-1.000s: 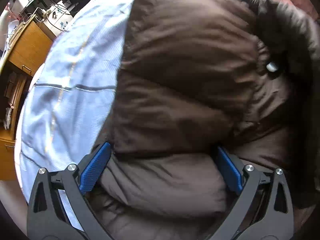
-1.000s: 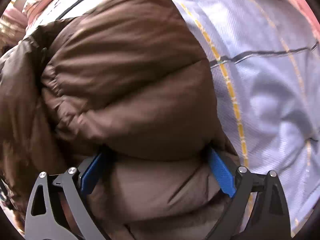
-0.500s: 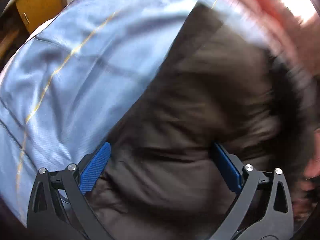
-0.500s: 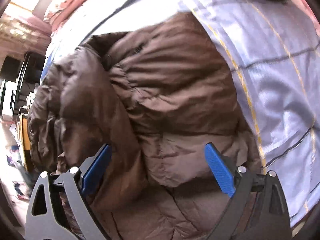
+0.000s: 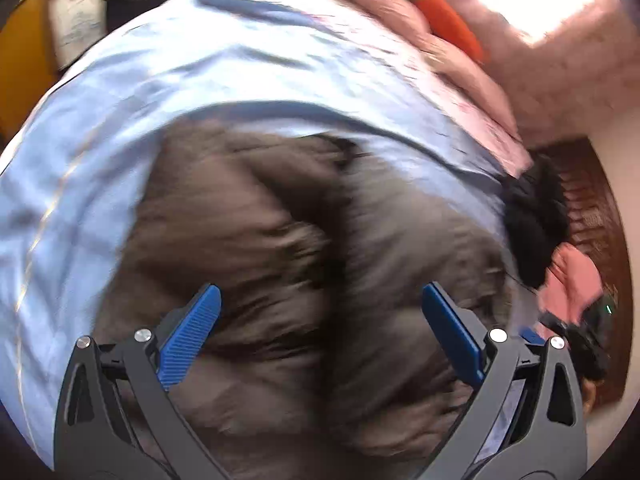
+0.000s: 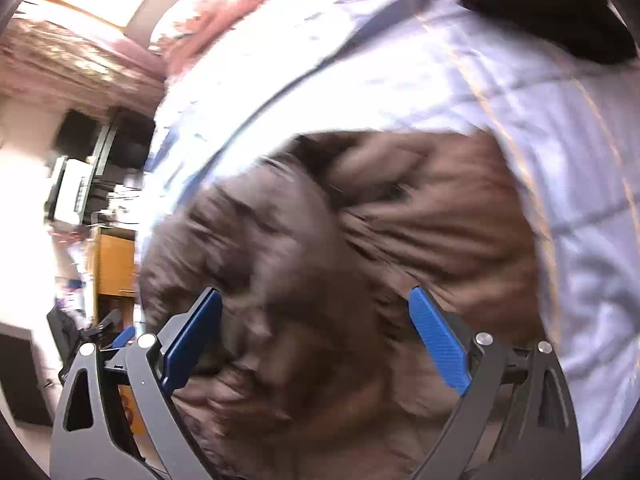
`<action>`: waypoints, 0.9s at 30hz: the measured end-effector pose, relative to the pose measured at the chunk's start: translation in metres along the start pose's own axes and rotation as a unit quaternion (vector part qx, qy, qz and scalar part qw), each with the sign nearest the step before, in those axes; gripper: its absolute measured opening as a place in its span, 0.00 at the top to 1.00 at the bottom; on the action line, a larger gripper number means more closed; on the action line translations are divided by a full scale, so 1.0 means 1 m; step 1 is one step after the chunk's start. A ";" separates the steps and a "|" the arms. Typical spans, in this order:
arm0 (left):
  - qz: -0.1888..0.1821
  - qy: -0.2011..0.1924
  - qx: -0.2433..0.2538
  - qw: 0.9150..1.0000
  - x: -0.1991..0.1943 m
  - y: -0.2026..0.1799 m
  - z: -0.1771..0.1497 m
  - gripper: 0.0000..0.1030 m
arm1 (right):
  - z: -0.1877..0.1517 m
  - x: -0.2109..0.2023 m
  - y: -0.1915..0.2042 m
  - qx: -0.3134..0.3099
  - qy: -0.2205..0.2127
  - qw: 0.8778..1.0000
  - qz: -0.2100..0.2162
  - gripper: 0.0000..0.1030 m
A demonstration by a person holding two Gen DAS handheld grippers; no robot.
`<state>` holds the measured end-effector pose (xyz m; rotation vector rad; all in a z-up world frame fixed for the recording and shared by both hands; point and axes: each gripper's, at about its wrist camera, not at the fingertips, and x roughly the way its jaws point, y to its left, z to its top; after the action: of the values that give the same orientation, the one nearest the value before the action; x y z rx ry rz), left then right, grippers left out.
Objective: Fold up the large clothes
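From the left wrist camera, one brown padded jacket [image 5: 280, 248] lies bunched on a bed covered with a pale blue sheet [image 5: 132, 92]. The picture is motion-blurred, so the jacket's folds are hard to make out. The left tongs [image 5: 320, 332] stand wide open, their two blue pads apart over the jacket and holding nothing; whether the pads touch the fabric cannot be told. Bare sheet shows to the left of the jacket and beyond it. Past the far edge of the sheet lies a pink blanket [image 5: 460, 60] with one orange-red thing [image 5: 448, 28] on it. One black furry item [image 5: 532, 220] sits at the jacket's right edge, and the other tool shows just beyond it at the right rim.

From the right wrist camera, the same brown padded jacket [image 6: 340, 280] fills the middle, heaped in thick rolls on the pale blue sheet [image 6: 520, 100]. The right tongs [image 6: 316, 336] are also spread wide, gripping nothing. Open sheet runs along the right and far sides. One dark garment [image 6: 540, 4] lies at the far right corner. At the left, beyond the bed's edge, stands a wooden cabinet [image 6: 114, 264].
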<state>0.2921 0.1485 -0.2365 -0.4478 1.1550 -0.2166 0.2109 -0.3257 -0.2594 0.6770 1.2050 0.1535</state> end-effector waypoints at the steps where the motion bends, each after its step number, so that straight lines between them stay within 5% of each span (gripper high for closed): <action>1: -0.004 0.011 0.017 1.000 0.010 -0.018 0.005 0.02 | 0.010 0.014 0.015 -0.004 0.008 1.000 0.011 0.07; 6: 0.017 0.054 0.049 0.997 0.083 -0.058 0.034 0.02 | 0.071 0.055 0.035 -0.010 0.025 1.000 0.016 0.07; 10: 0.013 0.123 0.026 0.992 0.135 -0.061 0.073 0.02 | 0.108 0.111 0.024 0.054 0.071 0.996 0.014 0.07; 14: 0.025 0.163 -0.008 0.986 0.171 -0.045 0.077 0.05 | 0.120 0.163 0.012 0.075 0.139 0.987 0.003 0.12; 16: 0.025 0.165 -0.043 0.985 0.179 -0.030 0.074 0.41 | 0.119 0.171 0.005 0.103 0.137 0.985 0.035 0.53; 18: 0.021 0.171 -0.058 0.983 0.186 -0.022 0.071 0.61 | 0.115 0.167 0.005 0.103 0.124 0.986 0.032 0.74; 22: 0.003 0.141 -0.059 0.988 0.173 -0.026 0.076 0.77 | 0.115 0.137 0.050 0.005 0.050 0.999 0.011 0.84; 27: -0.020 0.023 -0.010 0.999 0.105 -0.057 0.095 0.78 | 0.121 0.091 0.105 -0.081 -0.049 0.995 0.018 0.86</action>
<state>0.4247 0.0785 -0.2670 -0.4862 1.1941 -0.2519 0.3788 -0.2491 -0.2516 0.5584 1.0745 0.2435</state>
